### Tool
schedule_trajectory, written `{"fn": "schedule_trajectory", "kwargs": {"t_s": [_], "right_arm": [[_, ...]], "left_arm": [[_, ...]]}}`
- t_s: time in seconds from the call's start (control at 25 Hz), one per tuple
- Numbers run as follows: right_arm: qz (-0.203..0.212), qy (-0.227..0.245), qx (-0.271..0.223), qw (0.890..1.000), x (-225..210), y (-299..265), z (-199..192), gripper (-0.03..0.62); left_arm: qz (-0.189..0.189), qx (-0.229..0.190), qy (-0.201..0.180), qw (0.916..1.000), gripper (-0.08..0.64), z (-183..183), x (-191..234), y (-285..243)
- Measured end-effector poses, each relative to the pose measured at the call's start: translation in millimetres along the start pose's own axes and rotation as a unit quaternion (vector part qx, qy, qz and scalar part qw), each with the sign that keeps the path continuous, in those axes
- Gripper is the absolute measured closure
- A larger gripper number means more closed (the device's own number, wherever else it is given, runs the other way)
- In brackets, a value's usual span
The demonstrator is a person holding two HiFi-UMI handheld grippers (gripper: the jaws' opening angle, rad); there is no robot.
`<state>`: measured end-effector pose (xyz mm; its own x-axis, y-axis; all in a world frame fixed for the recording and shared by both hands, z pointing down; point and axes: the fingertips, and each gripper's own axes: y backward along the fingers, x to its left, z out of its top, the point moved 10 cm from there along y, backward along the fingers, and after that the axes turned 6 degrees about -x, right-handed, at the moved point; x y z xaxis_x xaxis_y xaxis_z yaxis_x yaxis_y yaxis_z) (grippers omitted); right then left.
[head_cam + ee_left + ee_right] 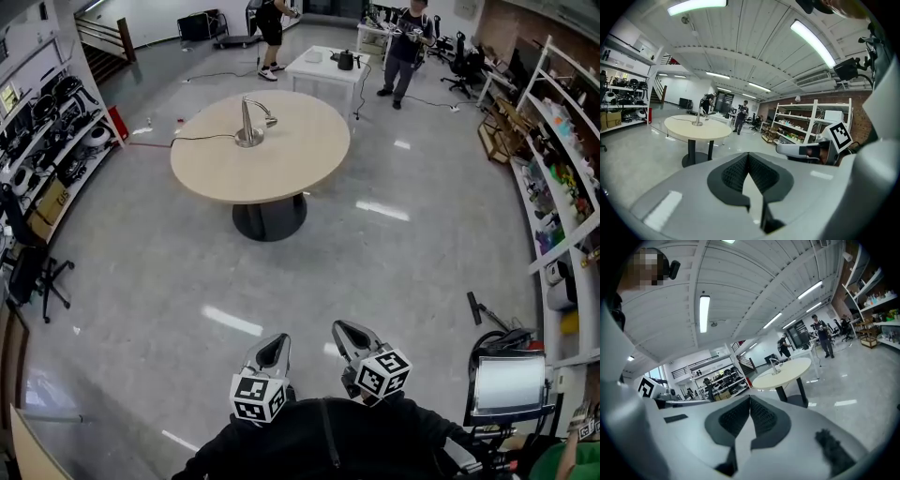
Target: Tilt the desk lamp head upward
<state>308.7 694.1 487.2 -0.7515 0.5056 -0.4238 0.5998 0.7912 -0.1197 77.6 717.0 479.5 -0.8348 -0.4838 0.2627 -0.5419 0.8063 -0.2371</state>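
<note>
Hanging well short of the round table, left gripper & right gripper were clenched on nothing; desk lamp sat by its far-left edge, so best bet was closing in, then easing the head up slow.

Desk lamp stands on round worktop, left of centre; small table behind worktop. Left gripper & right gripper side by side in foreground, well apart from worktop, floor btwn. Shelves at far left, racks at far right.
</note>
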Motion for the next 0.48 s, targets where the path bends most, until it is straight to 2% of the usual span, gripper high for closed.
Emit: {"fn": "schedule_trajectory", "kwargs": {"t_s": [0.28, 0.48], "right_arm": [[-0.013, 0.02, 0.006, 1.0, 26.2, -77.7, 6.2, 0.586], [-0.017, 0.019, 0.021, 0.999, 46.5, -124.6, 4.8, 0.586]], "left_arm": [[-0.01, -0.015, -0.001, 0.9998, 0.552, 28.8, 81.1, -11.5], [-0.008, -0.01, 0.018, 0.9997, 0.554, 37.5, 133.5, -10.1]]}}
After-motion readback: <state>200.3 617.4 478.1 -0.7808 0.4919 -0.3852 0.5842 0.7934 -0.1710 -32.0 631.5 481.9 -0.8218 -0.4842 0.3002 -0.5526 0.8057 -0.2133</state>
